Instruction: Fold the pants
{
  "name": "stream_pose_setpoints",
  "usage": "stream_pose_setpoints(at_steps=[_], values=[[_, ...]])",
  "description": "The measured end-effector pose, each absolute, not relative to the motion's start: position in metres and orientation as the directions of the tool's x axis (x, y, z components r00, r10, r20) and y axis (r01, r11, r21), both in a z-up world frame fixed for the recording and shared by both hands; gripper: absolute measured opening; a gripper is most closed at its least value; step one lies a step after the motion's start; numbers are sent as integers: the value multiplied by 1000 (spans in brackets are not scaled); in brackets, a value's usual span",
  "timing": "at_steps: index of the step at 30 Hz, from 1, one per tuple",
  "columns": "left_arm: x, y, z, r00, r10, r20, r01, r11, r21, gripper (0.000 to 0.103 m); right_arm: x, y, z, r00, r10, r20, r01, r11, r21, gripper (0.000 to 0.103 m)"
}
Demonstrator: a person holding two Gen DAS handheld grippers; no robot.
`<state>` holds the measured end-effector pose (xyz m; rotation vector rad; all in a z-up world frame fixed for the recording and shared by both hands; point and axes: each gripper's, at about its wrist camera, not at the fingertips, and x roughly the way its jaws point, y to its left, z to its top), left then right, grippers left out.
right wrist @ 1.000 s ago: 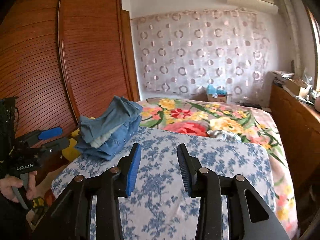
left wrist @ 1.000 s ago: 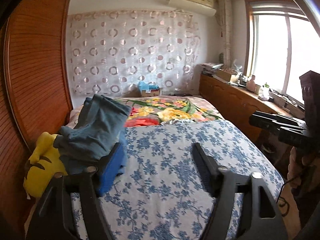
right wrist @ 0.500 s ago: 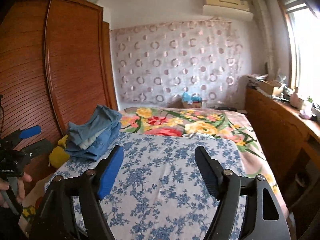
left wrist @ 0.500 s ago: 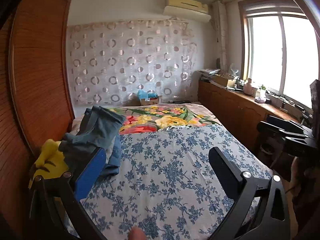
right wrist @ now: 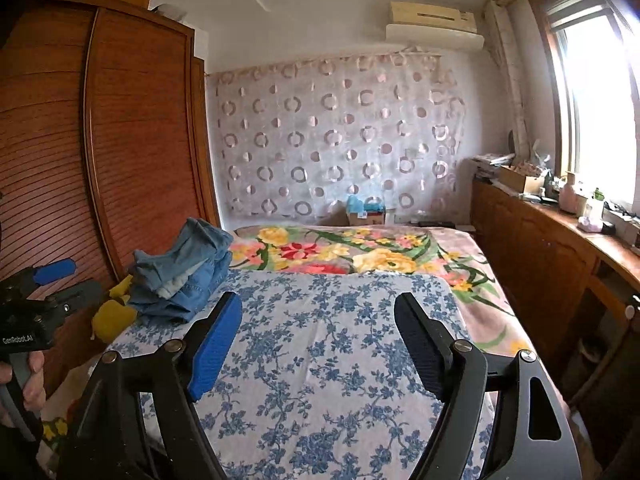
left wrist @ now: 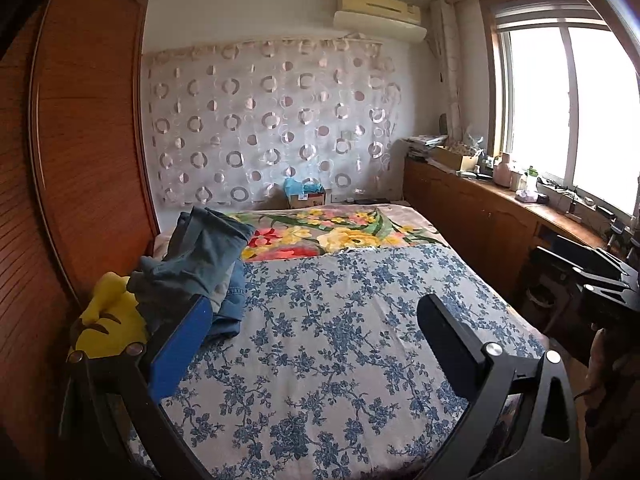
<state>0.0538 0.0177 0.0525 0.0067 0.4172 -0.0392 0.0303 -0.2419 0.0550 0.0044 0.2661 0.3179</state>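
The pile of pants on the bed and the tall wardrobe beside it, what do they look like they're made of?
The pants pile: probably denim, matte blue, with faded patches and thick soft folds. The wardrobe: apparently wood or wood veneer, reddish-brown with a slight sheen, its panels ribbed with fine horizontal slats.

Home bedroom: bed (left wrist: 340, 320) under floral covers, louvred wooden wardrobe (right wrist: 132, 152), wall air conditioner (left wrist: 378, 20), cluttered window counter (left wrist: 500, 196).

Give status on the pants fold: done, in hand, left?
Done: nothing visible; the denim pants sit in a crumpled heap at the bed's left edge, beside a yellow plush toy. In hand: nothing; left gripper and right gripper both hang open over the blue floral sheet. Left: grab, spread, fold.
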Motion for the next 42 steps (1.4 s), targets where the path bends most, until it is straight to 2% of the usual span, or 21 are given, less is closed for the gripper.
stream_pose_setpoints(at_steps=[42], values=[[52, 19, 54, 915, -30, -401, 31, 1000, -5, 102, 33, -253, 56, 913, 313, -263, -314, 949, 38, 80]])
